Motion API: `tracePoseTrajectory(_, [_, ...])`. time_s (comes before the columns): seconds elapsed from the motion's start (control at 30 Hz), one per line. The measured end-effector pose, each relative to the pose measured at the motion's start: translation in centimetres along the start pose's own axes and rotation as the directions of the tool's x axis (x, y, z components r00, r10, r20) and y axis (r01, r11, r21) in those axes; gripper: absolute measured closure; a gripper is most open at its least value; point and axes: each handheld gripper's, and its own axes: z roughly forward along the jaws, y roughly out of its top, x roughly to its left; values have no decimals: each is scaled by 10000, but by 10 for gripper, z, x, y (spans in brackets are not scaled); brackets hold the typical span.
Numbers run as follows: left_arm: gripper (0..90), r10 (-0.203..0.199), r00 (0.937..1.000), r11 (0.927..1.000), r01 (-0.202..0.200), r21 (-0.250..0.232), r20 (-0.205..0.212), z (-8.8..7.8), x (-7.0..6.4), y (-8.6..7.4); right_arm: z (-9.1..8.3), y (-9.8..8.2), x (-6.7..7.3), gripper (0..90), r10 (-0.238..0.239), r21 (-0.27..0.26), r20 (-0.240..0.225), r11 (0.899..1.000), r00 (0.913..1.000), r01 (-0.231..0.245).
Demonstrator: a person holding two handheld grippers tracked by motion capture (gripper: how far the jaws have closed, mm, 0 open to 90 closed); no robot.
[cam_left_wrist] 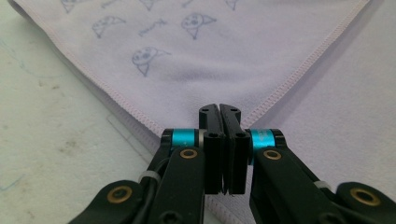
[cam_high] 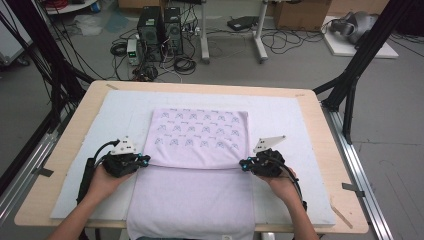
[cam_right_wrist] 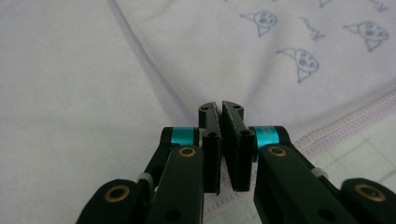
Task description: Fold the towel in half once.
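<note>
Lilac cloth: the towel [cam_high: 200, 160] lies flat on the white mat [cam_high: 280, 115] of the worktop [cam_high: 70, 150], its far half folded over towards the person.
Printed side: small cat faces on the folded layer.
Corners: left tongs [cam_high: 145, 160] and right tongs [cam_high: 243, 164] are each pressed together on a near corner of the folded layer, likely to fold it further.

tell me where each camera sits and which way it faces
High view: above the person's side, looking forward and down on the table and towel; forearms, left gripper and right gripper show.
Left gripper view: on the left gripper, looking along shut jaws at a towel corner.
Right gripper view: on the right gripper, same, at the opposite corner.
All share the towel's printed top layer.
</note>
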Motion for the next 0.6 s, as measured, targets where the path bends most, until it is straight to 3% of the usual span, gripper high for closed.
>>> tracePoseTrajectory(0.13, [878,11,9998,9997,-16,-227,-215,-14,-6,4,-11,4,5,862,-68,-378,-41,9993,10000,66])
tracePoseTrajectory(0.33, [878,185,9997,9980,-194,-607,-156,-35,-26,0,-31,2,23,862,-216,-816,-167,9965,9996,201])
tracePoseTrajectory(0.6, [877,499,9987,9978,-492,-454,143,-62,-53,-18,-45,-14,59,860,-564,-845,-584,9951,9967,514])
